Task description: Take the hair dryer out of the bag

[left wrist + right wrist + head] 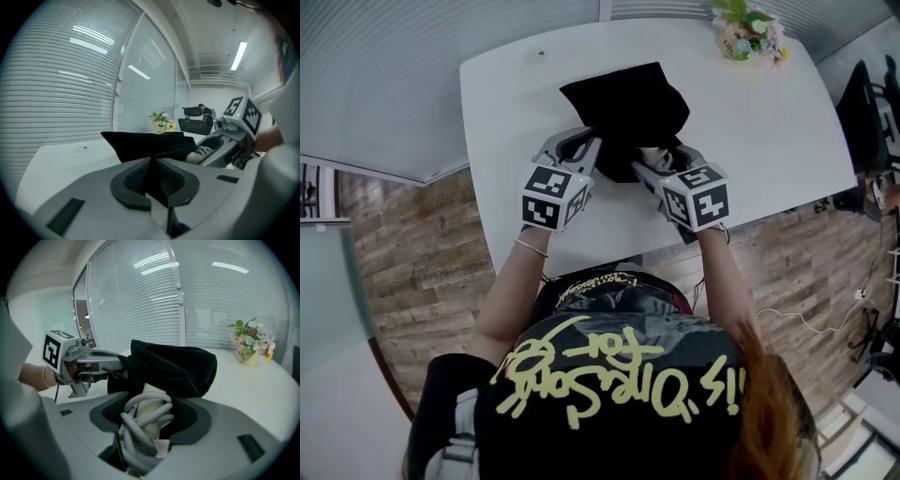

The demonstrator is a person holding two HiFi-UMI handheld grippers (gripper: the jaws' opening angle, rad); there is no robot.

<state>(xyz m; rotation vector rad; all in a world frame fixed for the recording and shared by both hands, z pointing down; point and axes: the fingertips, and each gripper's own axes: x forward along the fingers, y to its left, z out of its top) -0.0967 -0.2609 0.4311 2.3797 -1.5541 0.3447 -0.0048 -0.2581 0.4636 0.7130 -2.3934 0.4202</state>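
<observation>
The hair dryer [146, 404] sits at the mouth of the black bag [623, 105], its pale end, wound with grey cord [133, 430], poking out toward the person; the rest is hidden, so its long axis seems to run back into the bag. The right gripper [144, 423] is clamped on that wound end. Just beside it, the left gripper [151, 177] pinches the bag's rim on the white table [769, 122]. I'd say the pull must come straight back toward the person, against the left's hold
</observation>
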